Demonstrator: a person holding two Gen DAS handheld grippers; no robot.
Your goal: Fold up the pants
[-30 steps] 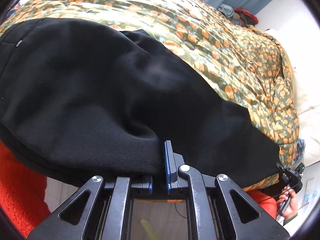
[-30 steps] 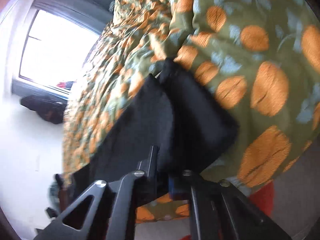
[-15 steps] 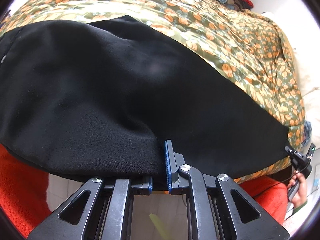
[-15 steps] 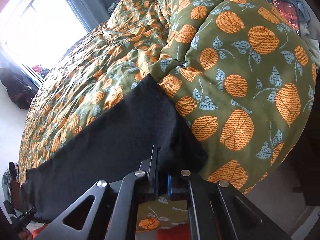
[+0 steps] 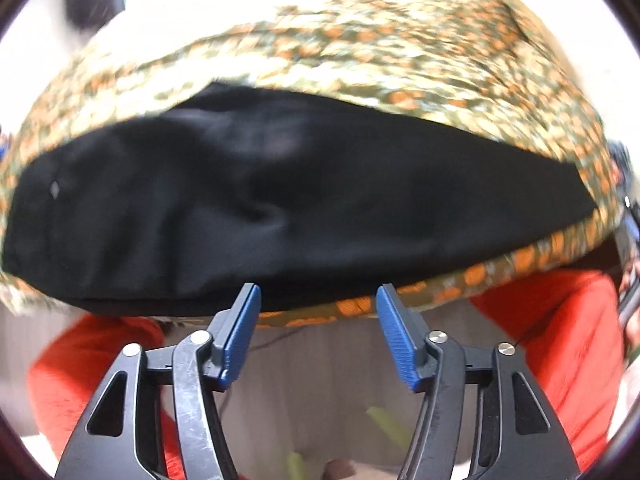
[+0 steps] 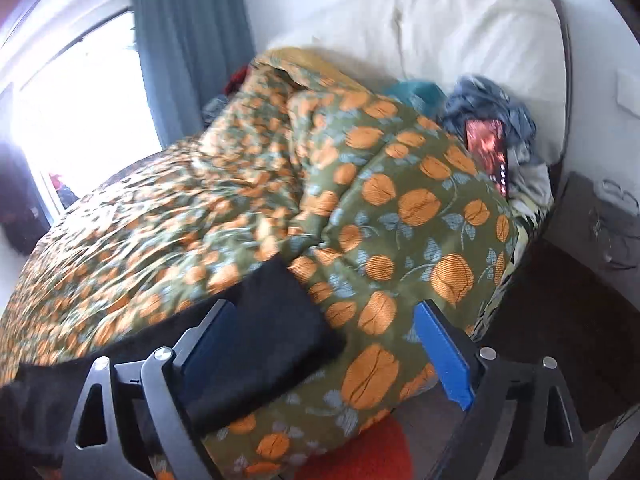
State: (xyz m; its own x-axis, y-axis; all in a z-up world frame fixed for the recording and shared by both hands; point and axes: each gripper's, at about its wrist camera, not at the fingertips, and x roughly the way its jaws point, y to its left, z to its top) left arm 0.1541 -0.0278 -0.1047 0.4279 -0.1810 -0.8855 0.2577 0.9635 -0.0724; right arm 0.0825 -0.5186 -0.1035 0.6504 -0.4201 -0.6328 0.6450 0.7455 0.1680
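Note:
The black pants (image 5: 280, 200) lie flat along the near edge of the bed, on the green quilt with orange pumpkins (image 5: 400, 52). My left gripper (image 5: 318, 300) is open and empty, just off the pants' near edge. In the right wrist view the leg end of the pants (image 6: 272, 336) lies on the quilt (image 6: 400, 200). My right gripper (image 6: 324, 320) is open and empty above that end, its left finger (image 6: 208, 340) beside the cloth.
An orange rug (image 5: 560, 340) covers the floor below the bed. White pillows (image 6: 460, 32) and a pile of clothes (image 6: 492, 120) are at the bed's head. A dark nightstand (image 6: 568, 280) stands to the right. A window with blue curtains (image 6: 188, 52) is behind the bed.
Both grippers were shut on the pants' edge and have opened, letting the pants go on the quilt. Both have pulled back and up from the cloth.

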